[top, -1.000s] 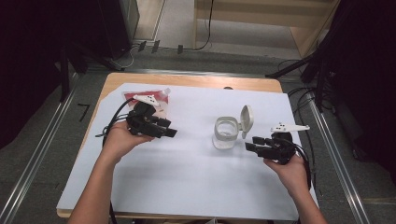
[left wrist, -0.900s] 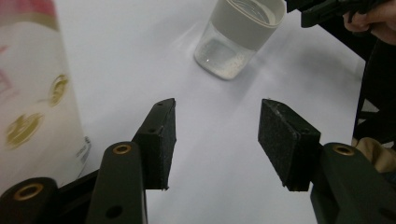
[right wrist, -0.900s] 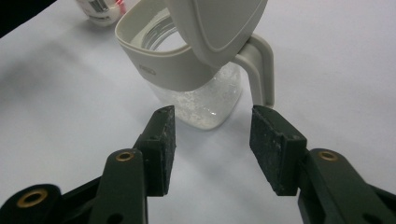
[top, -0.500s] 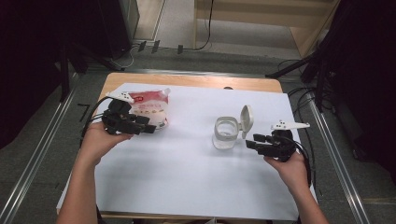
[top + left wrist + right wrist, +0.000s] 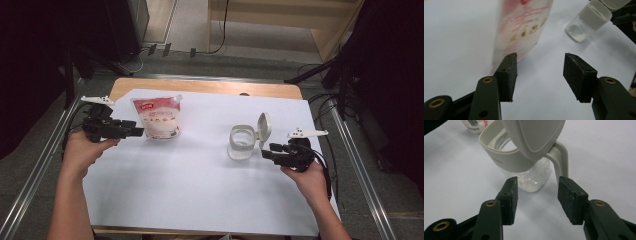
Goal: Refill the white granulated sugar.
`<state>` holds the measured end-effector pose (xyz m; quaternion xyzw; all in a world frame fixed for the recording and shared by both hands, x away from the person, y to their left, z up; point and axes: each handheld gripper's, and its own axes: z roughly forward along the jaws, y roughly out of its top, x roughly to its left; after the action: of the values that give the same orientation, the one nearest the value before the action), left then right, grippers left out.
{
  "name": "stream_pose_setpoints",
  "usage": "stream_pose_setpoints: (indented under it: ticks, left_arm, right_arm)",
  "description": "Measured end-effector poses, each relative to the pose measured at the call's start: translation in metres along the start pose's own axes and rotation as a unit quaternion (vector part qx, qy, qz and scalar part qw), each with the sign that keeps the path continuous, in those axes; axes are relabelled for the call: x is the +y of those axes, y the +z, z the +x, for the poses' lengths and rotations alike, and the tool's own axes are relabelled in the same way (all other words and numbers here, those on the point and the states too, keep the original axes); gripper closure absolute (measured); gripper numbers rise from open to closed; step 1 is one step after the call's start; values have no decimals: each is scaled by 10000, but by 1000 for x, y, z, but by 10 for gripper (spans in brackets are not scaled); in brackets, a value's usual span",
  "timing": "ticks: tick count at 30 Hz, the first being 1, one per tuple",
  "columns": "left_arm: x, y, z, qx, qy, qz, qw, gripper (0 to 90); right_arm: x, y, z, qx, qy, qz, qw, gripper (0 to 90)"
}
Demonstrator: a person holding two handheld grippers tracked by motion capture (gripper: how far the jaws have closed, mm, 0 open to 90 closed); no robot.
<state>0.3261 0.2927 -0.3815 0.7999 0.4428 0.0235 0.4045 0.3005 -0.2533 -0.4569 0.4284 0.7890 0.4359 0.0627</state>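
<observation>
The worktop (image 5: pixel 210 200) is covered by a white sheet, with the two things on it well apart. On the far left stands a pouch (image 5: pixel 157 118), upright, white with a red top band and small printed figures across its front; its lower half bulges as if full. Right of the middle stands a jar (image 5: pixel 243 142) of clear glass with a grey-white collar and a hinged lid (image 5: pixel 263 127) flipped up on its right side; a little clear residue clings to the inside of the glass near the bottom.

The left hand-held gripper (image 5: pixel 136 132) is just left of the pouch, jaws parted and empty, one pad close to the pouch's edge in the left gripper view but not pressing on it. The right hand-held gripper (image 5: pixel 265 153) sits just right of the jar, also released, its jaws framing the jar's base and the hinge strap without touching them.

The step in hand looks like taking hold of the pouch. To do it well, the left jaws should straddle the pouch's thin side edge fairly high up, where the film is flatter, and close gently so that the bag does not tip or crumple. Steadying the jar with the right jaws around its body, clear of the raised lid, would probably help.
</observation>
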Motion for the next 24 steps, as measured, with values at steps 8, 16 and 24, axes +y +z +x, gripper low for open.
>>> stream_pose_setpoints:
  ticks: [8,16,24]
  left_arm:
    - [2,-2,18,152,-81,-44,9998,436]
    - [19,12,22,27,106,-260,9996,400]
    - [36,35,22,-31,156,-117,9998,453]
  right_arm:
    - [-3,1,2,-34,6,64,10000,513]
    - [-9,-1,1,-82,61,83,9999,513]
    - [-14,-4,1,-141,80,101,9998,512]
